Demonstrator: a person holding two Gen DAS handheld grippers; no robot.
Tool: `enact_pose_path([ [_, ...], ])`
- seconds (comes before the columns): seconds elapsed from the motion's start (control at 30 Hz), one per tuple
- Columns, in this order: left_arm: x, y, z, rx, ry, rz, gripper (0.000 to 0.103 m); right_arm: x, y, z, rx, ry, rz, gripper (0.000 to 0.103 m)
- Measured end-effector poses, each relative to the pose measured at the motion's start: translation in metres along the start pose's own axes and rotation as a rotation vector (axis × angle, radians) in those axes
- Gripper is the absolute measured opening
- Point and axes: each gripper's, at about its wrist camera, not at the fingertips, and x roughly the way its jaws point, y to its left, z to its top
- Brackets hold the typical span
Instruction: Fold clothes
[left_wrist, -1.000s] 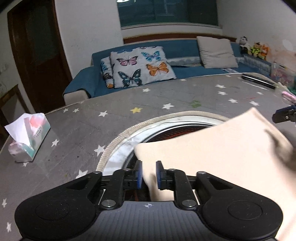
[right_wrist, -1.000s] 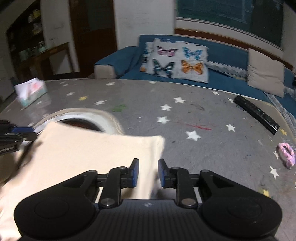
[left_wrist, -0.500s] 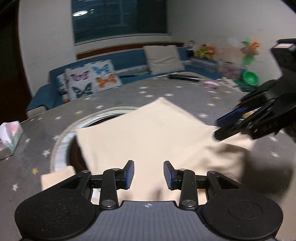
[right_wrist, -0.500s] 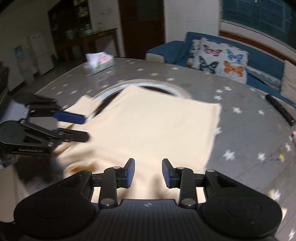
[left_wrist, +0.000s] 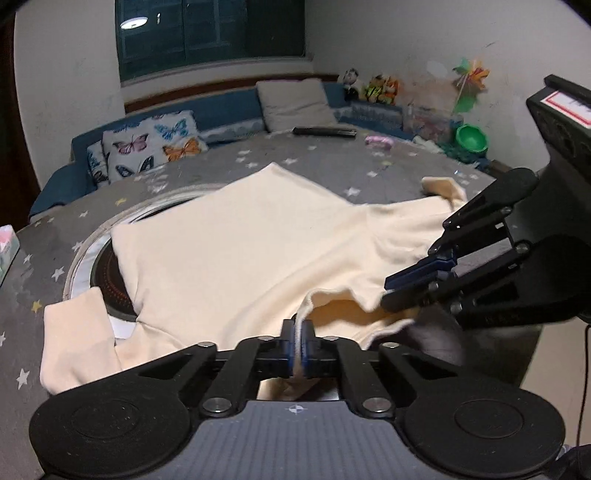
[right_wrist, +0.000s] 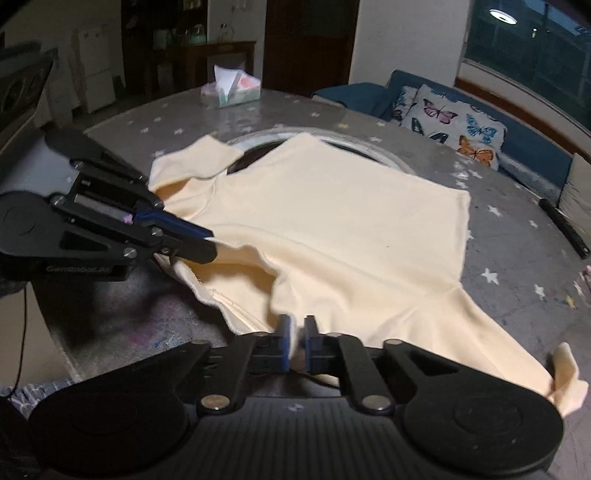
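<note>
Left claw (left_wrist: 297, 345) and right claw (right_wrist: 296, 341) each clenched on collar edge of cream shirt (left_wrist: 236, 243); body spread flat ahead on counter (right_wrist: 155, 114), pinned taut for folding.

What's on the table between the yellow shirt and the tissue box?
Only bare starry tablecloth and part of the round ring lie between the shirt and the tissue box, in the right wrist view.

I am in a home living room: a blue sofa (left_wrist: 229, 107) with butterfly cushions (left_wrist: 147, 147), a star-patterned table (right_wrist: 295, 107), a tissue box (right_wrist: 231, 88), a night-dark window (left_wrist: 210, 33).
</note>
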Motion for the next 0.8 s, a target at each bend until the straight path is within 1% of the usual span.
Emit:
enact_pose_path([
  [0.1, -0.01, -0.004, -0.006, 0.021, -0.031, -0.017, 0.003, -0.012, -0.004, -0.005, 0.029, -0.018, -0.007, 0.002],
  [0.13, -0.009, -0.006, -0.009, 0.022, -0.024, -0.027, 0.003, -0.014, -0.005, -0.008, 0.043, -0.018, -0.003, 0.002],
  [0.23, -0.001, -0.012, -0.019, 0.041, 0.011, -0.049, 0.003, -0.008, -0.001, -0.02, 0.039, 0.02, 0.024, 0.002],
  [0.3, 0.002, -0.015, -0.022, 0.051, 0.029, -0.052, 0.003, -0.006, 0.001, -0.024, 0.032, 0.037, 0.041, 0.002],
  [0.37, 0.004, -0.017, -0.025, 0.06, 0.039, -0.051, 0.003, -0.011, -0.002, -0.023, 0.032, 0.041, 0.067, 0.006],
  [0.43, 0.003, -0.017, -0.024, 0.064, 0.035, -0.054, 0.003, -0.021, -0.008, -0.017, 0.039, 0.019, 0.089, 0.01],
  [0.53, 0.003, -0.018, -0.024, 0.075, 0.031, -0.063, 0.003, -0.03, -0.017, -0.004, 0.071, -0.038, 0.087, 0.01],
  [0.67, 0.005, -0.019, -0.026, 0.084, 0.041, -0.064, 0.003, -0.012, -0.024, 0.007, 0.102, -0.072, 0.064, 0.011],
  [0.77, 0.005, -0.018, -0.024, 0.081, 0.044, -0.059, 0.004, 0.014, -0.023, 0.011, 0.109, -0.061, 0.067, 0.015],
  [0.8, 0.004, -0.017, -0.023, 0.078, 0.046, -0.053, 0.005, 0.022, -0.021, 0.01, 0.114, -0.052, 0.078, 0.016],
])
